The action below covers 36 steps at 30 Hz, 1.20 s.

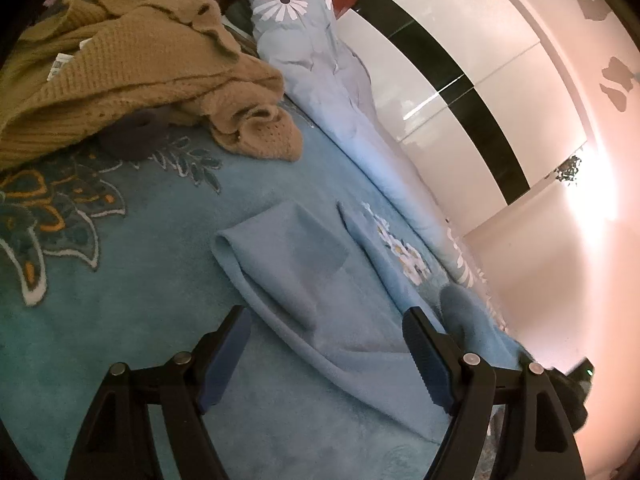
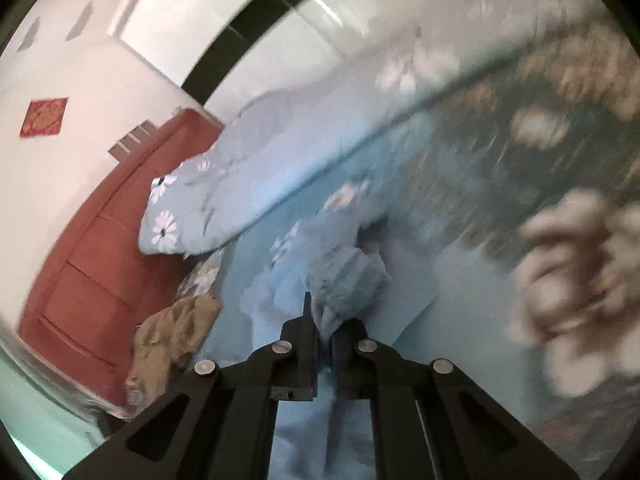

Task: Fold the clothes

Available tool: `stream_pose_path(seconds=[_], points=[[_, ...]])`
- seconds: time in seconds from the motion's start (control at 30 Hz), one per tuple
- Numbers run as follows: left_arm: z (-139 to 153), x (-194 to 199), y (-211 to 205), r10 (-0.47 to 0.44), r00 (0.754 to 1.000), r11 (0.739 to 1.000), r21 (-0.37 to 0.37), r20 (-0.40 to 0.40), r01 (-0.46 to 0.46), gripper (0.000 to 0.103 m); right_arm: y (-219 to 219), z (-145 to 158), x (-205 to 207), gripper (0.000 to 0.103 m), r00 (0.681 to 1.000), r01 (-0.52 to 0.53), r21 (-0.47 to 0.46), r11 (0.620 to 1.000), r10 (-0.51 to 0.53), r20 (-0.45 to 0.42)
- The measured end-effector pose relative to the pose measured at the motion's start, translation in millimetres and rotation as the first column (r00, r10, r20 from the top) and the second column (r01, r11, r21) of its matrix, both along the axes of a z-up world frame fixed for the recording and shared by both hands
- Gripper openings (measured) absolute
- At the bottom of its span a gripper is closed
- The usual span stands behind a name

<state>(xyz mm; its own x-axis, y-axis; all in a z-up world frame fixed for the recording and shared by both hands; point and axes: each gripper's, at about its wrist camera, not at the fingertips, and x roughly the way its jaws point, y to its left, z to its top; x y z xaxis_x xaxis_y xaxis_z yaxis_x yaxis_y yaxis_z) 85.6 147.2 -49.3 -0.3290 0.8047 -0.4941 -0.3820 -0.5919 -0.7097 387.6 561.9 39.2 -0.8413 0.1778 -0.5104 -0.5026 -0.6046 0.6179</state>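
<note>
Nearest, the left tongs [image 1: 326, 354] stand wide apart with nothing between their blue pads, hovering just over the blue garment [image 1: 304, 280] that lies spread on the teal floral blanket [image 1: 120, 320] covering the bed. The garment looks part-folded: one flap lies turned over flat, with a smooth rounded edge on its near side. The left tongs seem placed here to pin or pick up the near hem while the other side is worked, though that is a judgement.

The right tongs [image 2: 325, 334] are pinched nearly closed on a bunched edge of the same blue garment [image 2: 348, 280], cloth bulging out just ahead of the tips. That view is blurred, so I cannot tell how much cloth is caught. Holding an edge gathered this way probably serves to carry it across for the next fold.

Farther off, an olive knitted sweater [image 1: 132, 76] lies crumpled in a heap on the blanket, partly over a dark item [image 1: 134, 138] beneath it; it looks unfolded, likely waiting its turn. Beside it a pale blue quilt [image 1: 320, 72] printed with white daisies lies rolled along the far side of the bed. Beyond that stand a reddish wooden headboard [image 2: 100, 264] and glossy white wardrobe doors [image 1: 460, 92] with a dark stripe. No baskets, boxes or other containers are visible in either view.
</note>
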Motion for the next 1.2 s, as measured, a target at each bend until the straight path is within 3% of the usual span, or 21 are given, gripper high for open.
stream_pose_path(seconds=[0.17,0.3,0.63,0.7,0.77,0.87,0.97,1.07,1.2], points=[[-1,-1,-1,0.002,1.0,1.0,0.004,0.004,-0.002,0.081,7,25,64,0.004,0.992,0.11,0.102,0.989,-0.115,0.044],[-3,-1,-2,0.007,1.0,1.0,-0.003,0.009,-0.007,0.081,10,24,109,0.004,0.974,0.191,0.136,0.972,-0.205,0.096],[0,8,5,-0.021,0.999,0.998,-0.066,-0.034,0.019,0.081,15,-49,168,0.004,0.924,0.293,0.041,0.955,-0.294,0.245],[6,14,12,-0.051,0.995,0.994,-0.102,-0.083,0.042,0.081,16,-61,172,0.004,0.917,0.308,0.026,0.951,-0.304,0.256],[16,28,24,-0.098,0.979,0.983,-0.17,-0.181,0.067,0.081,17,-70,173,0.004,0.915,0.315,0.019,0.949,-0.308,0.26],[27,53,48,-0.19,0.926,0.949,-0.302,-0.325,0.089,0.081,15,-77,172,0.005,0.913,0.316,0.04,0.948,-0.315,0.259],[26,73,78,-0.309,0.863,0.883,-0.458,-0.399,0.104,0.081,14,-81,172,0.006,0.915,0.316,0.056,0.947,-0.32,0.245],[17,82,99,-0.41,0.821,0.81,-0.573,-0.399,0.126,0.081,15,-84,174,0.006,0.921,0.317,0.053,0.947,-0.321,0.222],[3,86,110,-0.513,0.793,0.736,-0.645,-0.329,0.208,0.081,12,-88,177,0.006,0.925,0.324,0.062,0.944,-0.329,0.191]])
